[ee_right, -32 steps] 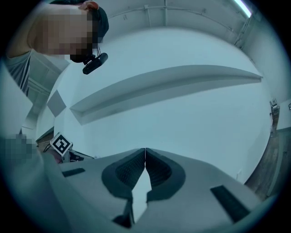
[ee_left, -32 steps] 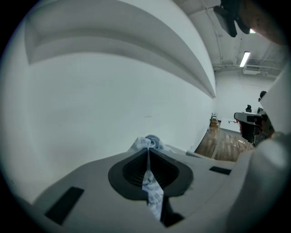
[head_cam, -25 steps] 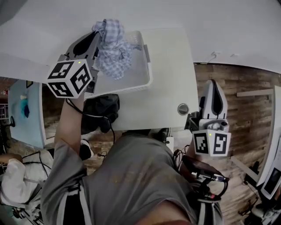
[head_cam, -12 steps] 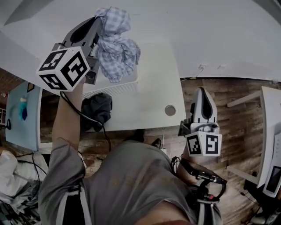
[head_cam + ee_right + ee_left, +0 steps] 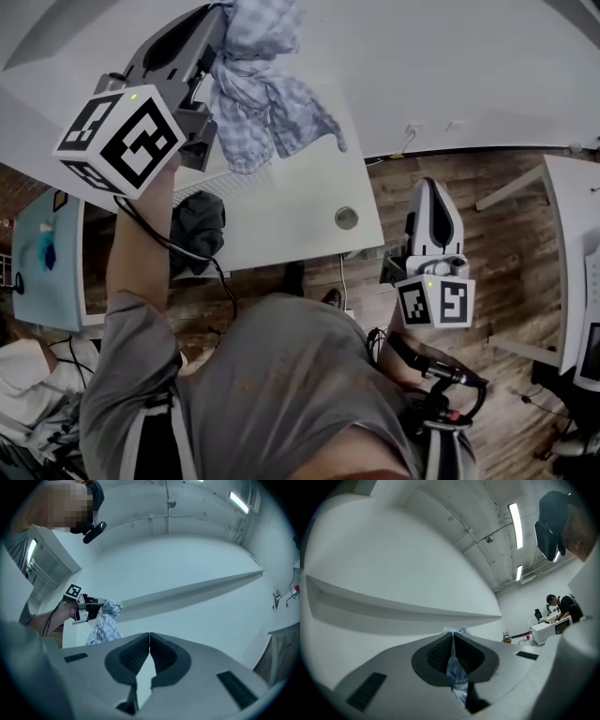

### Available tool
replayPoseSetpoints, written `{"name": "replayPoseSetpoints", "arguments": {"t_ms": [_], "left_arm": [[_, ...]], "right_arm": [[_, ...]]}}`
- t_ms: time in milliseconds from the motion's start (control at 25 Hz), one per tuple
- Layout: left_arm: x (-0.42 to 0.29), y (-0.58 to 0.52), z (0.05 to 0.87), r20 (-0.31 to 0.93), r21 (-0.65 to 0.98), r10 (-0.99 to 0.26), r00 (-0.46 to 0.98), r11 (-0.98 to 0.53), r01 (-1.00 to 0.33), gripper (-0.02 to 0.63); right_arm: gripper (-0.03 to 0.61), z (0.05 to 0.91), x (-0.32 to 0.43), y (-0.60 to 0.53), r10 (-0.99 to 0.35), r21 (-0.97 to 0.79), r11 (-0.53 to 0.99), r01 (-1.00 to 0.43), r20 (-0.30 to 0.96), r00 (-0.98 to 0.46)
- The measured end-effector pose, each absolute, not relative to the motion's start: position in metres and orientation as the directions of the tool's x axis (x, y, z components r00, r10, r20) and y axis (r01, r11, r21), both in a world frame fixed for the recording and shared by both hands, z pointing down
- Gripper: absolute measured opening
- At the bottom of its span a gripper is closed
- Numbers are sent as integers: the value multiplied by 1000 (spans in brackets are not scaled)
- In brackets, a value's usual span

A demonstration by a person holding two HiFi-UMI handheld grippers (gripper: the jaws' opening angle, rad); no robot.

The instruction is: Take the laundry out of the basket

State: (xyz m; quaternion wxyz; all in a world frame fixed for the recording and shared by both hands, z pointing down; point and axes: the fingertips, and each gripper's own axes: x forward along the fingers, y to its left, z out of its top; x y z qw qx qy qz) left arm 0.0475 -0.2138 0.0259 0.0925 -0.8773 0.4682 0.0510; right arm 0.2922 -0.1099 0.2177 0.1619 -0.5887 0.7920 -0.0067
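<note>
- The white table (image 5: 302, 208) stands on a floor (image 5: 487, 164) of wood planks. A small round metal cap (image 5: 346, 217) is set into the table near its front edge.
- A dark bundle (image 5: 197, 230) lies low at the table's front edge, on the person's left side.
- The room has a plain white wall (image 5: 187, 564) and long ceiling lamps (image 5: 515, 520). Far away, another person (image 5: 562, 607) stands at a desk.
- The left gripper (image 5: 217, 17) is held high above the table, with its jaws pressed together on the blue checked cloth (image 5: 267, 103). The cloth hangs free from the jaws in the air and touches nothing else.
- The right gripper (image 5: 429, 187) is low at the person's right side, over the floor and apart from the table. Its jaws are together with nothing between them.
- The basket (image 5: 253, 178) shows only as a strip of white perforated wall under the cloth. The cloth and the left gripper hide the rest, so I cannot tell what lies inside.
- In the head view, the upper edge of the picture cuts off the top of the cloth.
</note>
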Motion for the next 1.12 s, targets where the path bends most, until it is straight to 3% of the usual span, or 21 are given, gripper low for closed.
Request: {"name": "replayPoseSetpoints", "arguments": {"t_ms": [440, 1120], "left_arm": [[116, -181, 60, -147, -87, -726, 672, -668, -739, 21], [120, -167, 190, -38, 31, -729, 683, -684, -729, 21]], "right_arm": [[8, 217, 303, -97, -937, -185, 302, -935, -238, -255], [8, 238, 289, -103, -944, -166, 304, -938, -182, -274]]}}
